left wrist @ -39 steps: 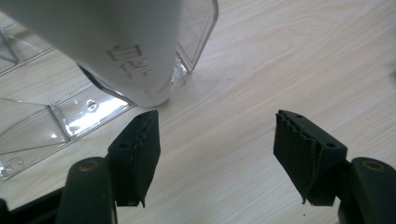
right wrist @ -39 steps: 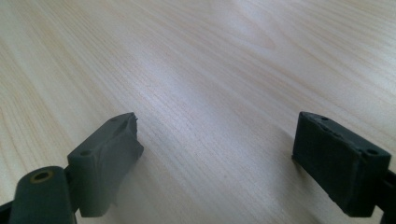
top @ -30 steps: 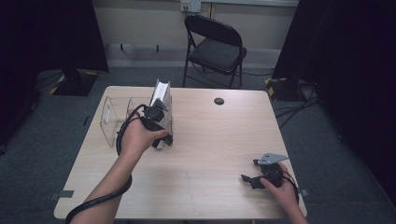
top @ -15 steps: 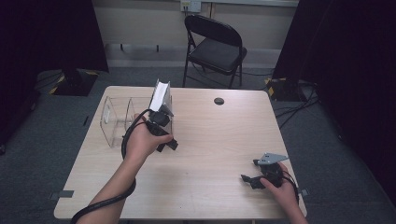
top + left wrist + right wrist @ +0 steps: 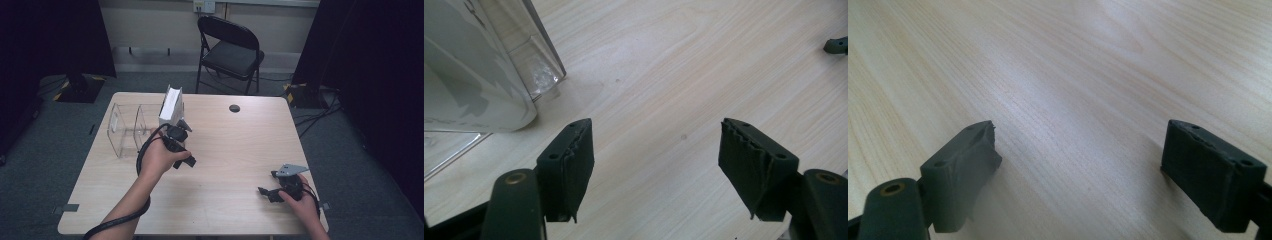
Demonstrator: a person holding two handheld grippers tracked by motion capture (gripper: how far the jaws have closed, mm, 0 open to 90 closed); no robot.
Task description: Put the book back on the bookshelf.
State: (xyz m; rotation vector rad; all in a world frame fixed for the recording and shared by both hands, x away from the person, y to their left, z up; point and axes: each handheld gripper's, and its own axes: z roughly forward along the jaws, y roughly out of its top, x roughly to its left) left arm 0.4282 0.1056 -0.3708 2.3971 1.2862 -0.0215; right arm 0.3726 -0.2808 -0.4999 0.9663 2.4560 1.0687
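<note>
A: High view: left gripper (image 5: 176, 136) sits just near-right of the clear organizer (image 5: 131, 131), which holds a white box (image 5: 171, 105) upright in its right end. Organizer is on the far-left part of the surface (image 5: 235, 150).

B: Jaws?

A: Left gripper view shows them wide apart, nothing between, bare wood under them. The organizer's clear corner (image 5: 536, 70) and the pale side of the box (image 5: 464, 80) sit at the left of that view, apart from the jaws.

B: Right one?

A: Right gripper (image 5: 272, 192) rests at the near-right corner, well apart from everything. Right gripper view: jaws spread wide, empty, just wood grain.

B: Risks?

A: Judging from the pose, the left jaw is close to the organizer wall. A sideways sweep could knock it, slide the light plastic or tip the tall box out. The cable (image 5: 142, 155) looping by the wrist could also snag the organizer's near edge.

B: Anything unclear?

A: Clear walls are hard to trace from above; can't tell how many compartments, or whether the others hold anything. Box print is unreadable. Small dark round thing (image 5: 234, 108) at the far edge, can't tell what. Dark bit (image 5: 837, 45) at the right edge of the left gripper view is cut off.
</note>
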